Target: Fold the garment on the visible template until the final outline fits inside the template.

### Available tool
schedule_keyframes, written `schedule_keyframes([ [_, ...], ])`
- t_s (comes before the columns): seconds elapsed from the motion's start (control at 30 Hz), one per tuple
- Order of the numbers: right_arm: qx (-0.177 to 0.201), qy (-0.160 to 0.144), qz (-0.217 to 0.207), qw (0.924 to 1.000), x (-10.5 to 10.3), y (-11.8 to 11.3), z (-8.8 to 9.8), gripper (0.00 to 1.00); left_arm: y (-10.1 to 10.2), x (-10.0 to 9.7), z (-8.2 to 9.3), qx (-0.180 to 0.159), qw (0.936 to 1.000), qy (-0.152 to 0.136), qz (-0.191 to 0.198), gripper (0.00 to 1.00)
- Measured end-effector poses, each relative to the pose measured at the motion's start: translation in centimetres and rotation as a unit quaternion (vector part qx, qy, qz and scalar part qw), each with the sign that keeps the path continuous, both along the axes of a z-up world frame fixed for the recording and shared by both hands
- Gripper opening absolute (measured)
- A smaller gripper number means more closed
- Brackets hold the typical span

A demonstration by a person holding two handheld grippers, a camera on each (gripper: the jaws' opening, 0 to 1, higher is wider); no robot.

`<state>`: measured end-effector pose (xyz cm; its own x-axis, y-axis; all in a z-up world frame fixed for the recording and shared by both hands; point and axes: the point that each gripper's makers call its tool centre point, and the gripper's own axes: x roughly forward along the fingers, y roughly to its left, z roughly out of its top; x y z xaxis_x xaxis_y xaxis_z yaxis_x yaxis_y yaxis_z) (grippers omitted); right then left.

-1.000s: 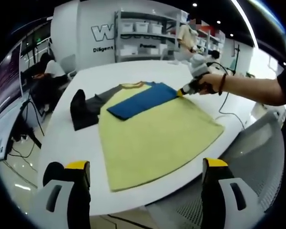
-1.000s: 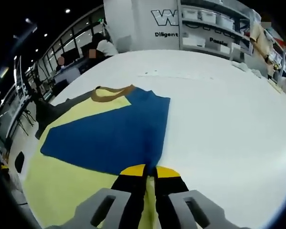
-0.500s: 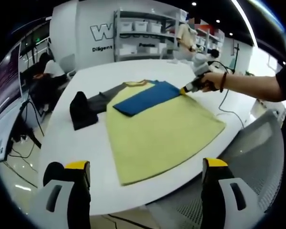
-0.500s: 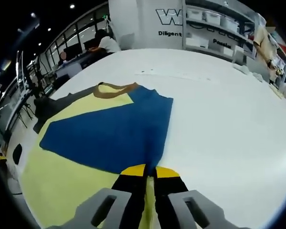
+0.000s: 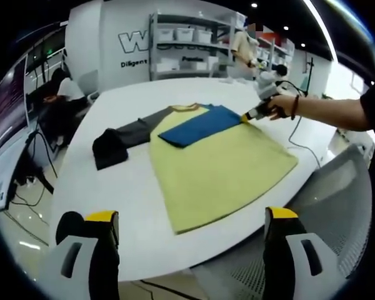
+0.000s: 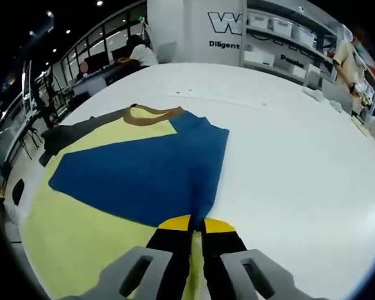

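A yellow T-shirt (image 5: pixel 225 165) lies flat on the white table (image 5: pixel 112 187), its brown collar (image 5: pixel 186 108) at the far end. The blue sleeve (image 5: pixel 200 125) is folded over the chest, and the grey sleeve (image 5: pixel 122 137) trails out to the left, dark and bunched at its end. My right gripper (image 5: pixel 245 117), held in a person's hand (image 5: pixel 280 106), is shut on the blue sleeve's corner at the shirt's right edge. In the right gripper view the right gripper (image 6: pixel 191 224) pinches the blue sleeve (image 6: pixel 144 178) over the yellow body (image 6: pixel 75 237). My left gripper (image 5: pixel 192 215) hangs open off the table's near edge.
A grey mesh chair (image 5: pixel 337 206) stands at the table's near right corner. A black cable (image 5: pixel 300 147) runs over the table beyond the shirt. Shelves with white bins (image 5: pixel 187 44) line the back wall. A person sits at a desk (image 5: pixel 62 94) at far left.
The right gripper has dragged the shirt to the right across the table. The grey sleeve has stretched out flatter behind it. The left gripper has stayed where it was, open.
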<state>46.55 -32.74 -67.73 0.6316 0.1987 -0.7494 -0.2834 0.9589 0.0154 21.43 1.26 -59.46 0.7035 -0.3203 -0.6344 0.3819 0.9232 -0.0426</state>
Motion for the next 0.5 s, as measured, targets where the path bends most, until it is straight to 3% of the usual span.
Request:
schedule_keyframes([
  [0.5,-0.007,0.001,-0.016,0.9998,-1.4,-2.7,0.7,0.0,0.3,0.0,-0.1,-0.001,1.0,-0.001,0.006,0.93],
])
